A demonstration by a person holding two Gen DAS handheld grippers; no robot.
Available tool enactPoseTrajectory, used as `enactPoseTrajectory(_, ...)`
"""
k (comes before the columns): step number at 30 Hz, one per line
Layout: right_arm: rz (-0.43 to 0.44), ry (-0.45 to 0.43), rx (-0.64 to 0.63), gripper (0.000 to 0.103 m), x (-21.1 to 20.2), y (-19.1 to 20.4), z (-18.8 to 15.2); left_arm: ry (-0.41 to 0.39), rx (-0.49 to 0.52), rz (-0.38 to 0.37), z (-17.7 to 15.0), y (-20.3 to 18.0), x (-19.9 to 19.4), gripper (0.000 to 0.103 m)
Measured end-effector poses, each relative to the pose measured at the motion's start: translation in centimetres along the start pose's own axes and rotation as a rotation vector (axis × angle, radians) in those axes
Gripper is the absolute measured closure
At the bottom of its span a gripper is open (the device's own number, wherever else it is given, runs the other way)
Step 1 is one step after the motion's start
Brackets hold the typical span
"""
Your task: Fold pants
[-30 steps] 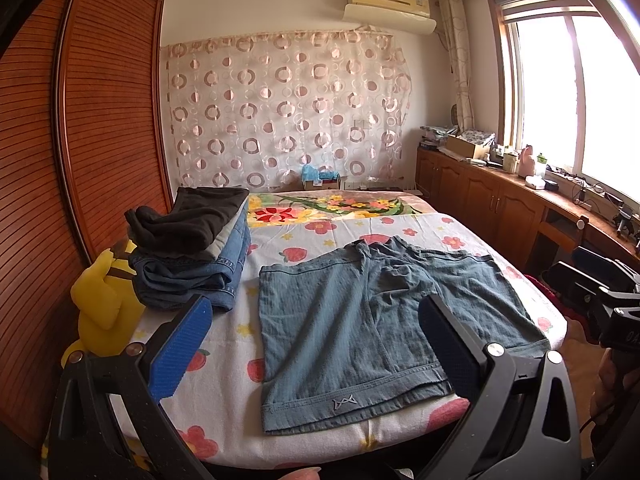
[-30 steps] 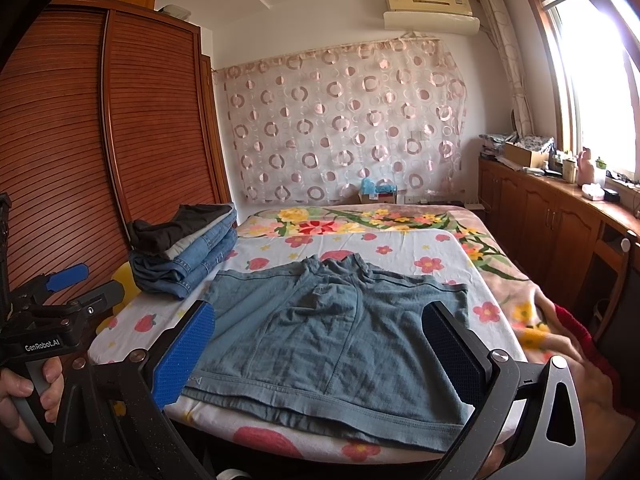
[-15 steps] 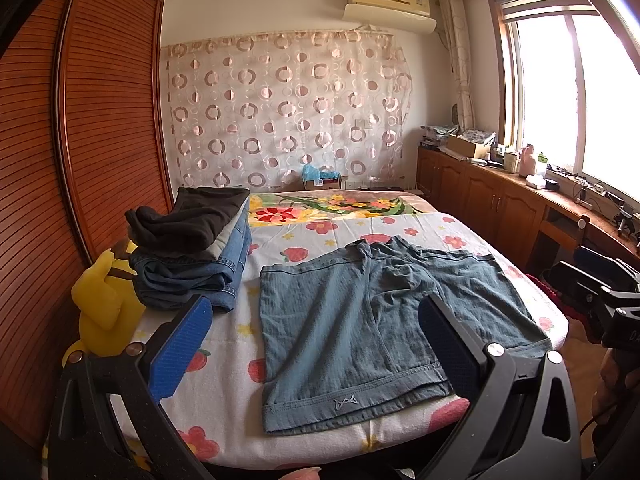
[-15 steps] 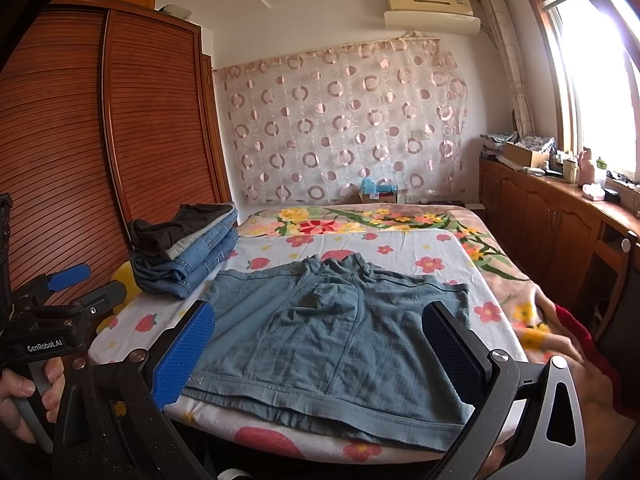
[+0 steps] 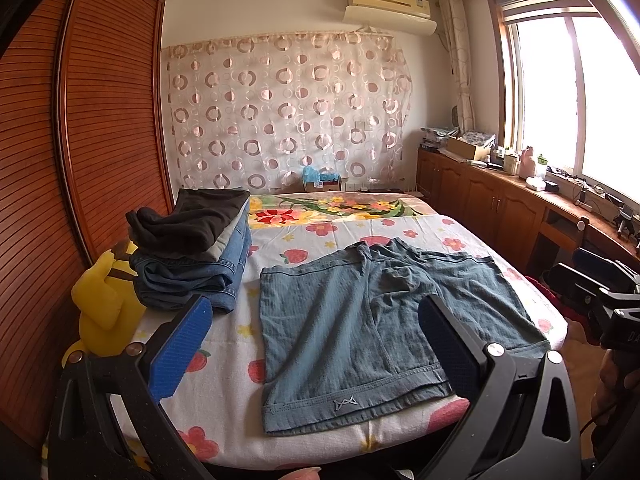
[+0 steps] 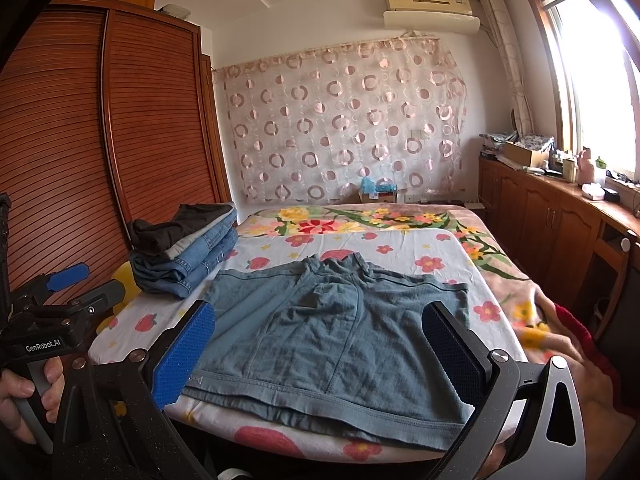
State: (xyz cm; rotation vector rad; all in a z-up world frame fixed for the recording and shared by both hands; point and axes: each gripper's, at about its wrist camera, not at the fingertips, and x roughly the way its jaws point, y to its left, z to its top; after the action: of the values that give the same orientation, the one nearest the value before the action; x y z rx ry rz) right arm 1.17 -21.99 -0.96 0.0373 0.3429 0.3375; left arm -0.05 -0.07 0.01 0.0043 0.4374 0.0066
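Note:
A pair of blue-grey shorts point(image 5: 360, 328) lies spread flat on the bed, waistband at the near edge, legs toward the far side; it also shows in the right wrist view point(image 6: 340, 332). My left gripper point(image 5: 316, 344) is open and empty, held above the near edge of the bed in front of the shorts. My right gripper point(image 6: 320, 348) is open and empty, also short of the shorts. The left gripper also appears at the left of the right wrist view point(image 6: 60, 292).
A stack of folded jeans and dark clothes point(image 5: 192, 248) sits on the bed's left side, with a yellow plush toy point(image 5: 104, 304) beside it. A wooden wardrobe point(image 5: 80, 140) stands left, cabinets point(image 5: 500, 208) right. The floral bedsheet point(image 5: 312, 240) shows around the shorts.

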Motion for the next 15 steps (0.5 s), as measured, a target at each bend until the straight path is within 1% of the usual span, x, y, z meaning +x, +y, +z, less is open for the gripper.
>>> enactPoseTrajectory(11,0.000,0.000,-0.001,0.000,0.01,-0.01,0.01,0.000,0.000,0.000,0.00,-0.01,-0.01,0.000)
enactPoseTrajectory(15,0.002,0.006,-0.003,0.000,0.08,-0.07,-0.05,0.023,0.003,-0.008,0.53,0.73,-0.01,0.000)
